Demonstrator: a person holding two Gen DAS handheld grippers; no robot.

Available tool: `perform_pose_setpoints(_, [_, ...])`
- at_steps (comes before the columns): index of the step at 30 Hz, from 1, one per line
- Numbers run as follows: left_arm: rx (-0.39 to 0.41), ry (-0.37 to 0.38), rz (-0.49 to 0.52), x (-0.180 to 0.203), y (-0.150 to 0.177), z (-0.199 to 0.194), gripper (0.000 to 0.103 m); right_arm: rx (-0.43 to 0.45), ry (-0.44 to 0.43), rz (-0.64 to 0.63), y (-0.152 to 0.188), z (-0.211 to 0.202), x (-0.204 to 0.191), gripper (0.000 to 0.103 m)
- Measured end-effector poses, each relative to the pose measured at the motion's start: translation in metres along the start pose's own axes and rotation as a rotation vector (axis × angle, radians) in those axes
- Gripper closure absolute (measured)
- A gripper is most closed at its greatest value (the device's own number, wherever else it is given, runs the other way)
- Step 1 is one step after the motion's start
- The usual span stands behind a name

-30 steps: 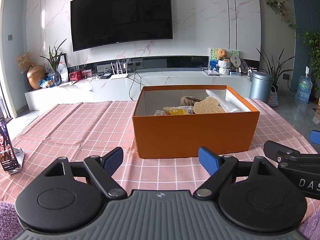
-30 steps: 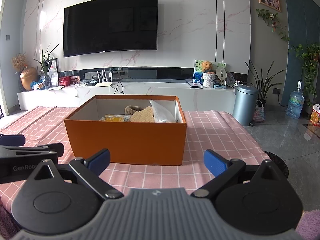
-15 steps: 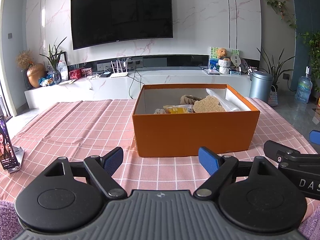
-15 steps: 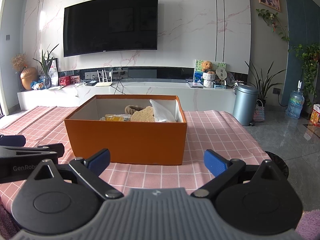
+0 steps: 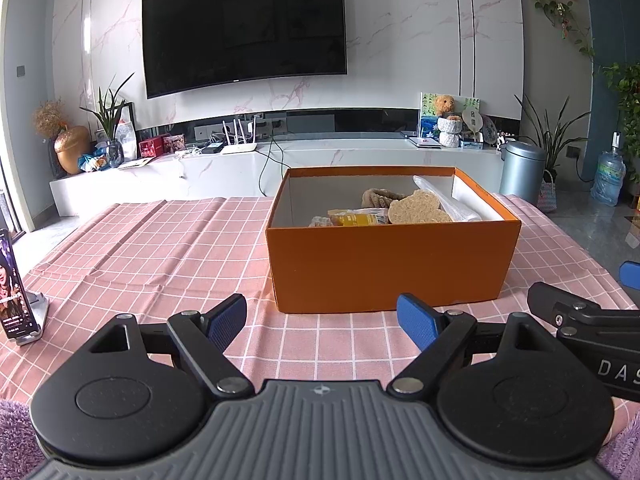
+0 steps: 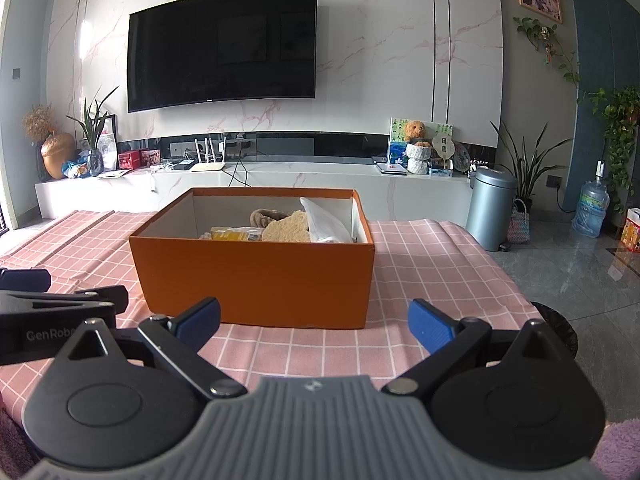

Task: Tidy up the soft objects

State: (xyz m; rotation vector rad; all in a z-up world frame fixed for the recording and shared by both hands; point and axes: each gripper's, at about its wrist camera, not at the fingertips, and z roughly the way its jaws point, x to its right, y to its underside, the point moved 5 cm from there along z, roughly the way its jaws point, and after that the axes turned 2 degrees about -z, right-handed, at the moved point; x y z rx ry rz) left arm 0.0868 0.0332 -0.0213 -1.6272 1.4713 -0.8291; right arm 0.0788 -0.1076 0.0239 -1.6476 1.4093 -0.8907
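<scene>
Soft objects inside orange box; claws empty, spread.

White lettering "DAS" is showing on the right gripper body; "GenRob" is showing on the left gripper body, both cut off.

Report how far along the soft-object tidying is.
Done: the orange box already holds several items, including a tan plush and a clear bag. In hand: nothing; the left gripper and right gripper are both open and empty. Left: no loose soft items show on the pink tablecloth.
</scene>
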Motion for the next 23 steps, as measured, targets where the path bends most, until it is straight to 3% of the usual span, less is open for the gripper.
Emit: perform_pose_setpoints(23, [-0.007, -0.001, -0.009, -0.0034, 0.0025, 0.0044, 0.003, -0.004, -0.004, -0.01, 0.0009, 0.0031, -0.0011, 0.005])
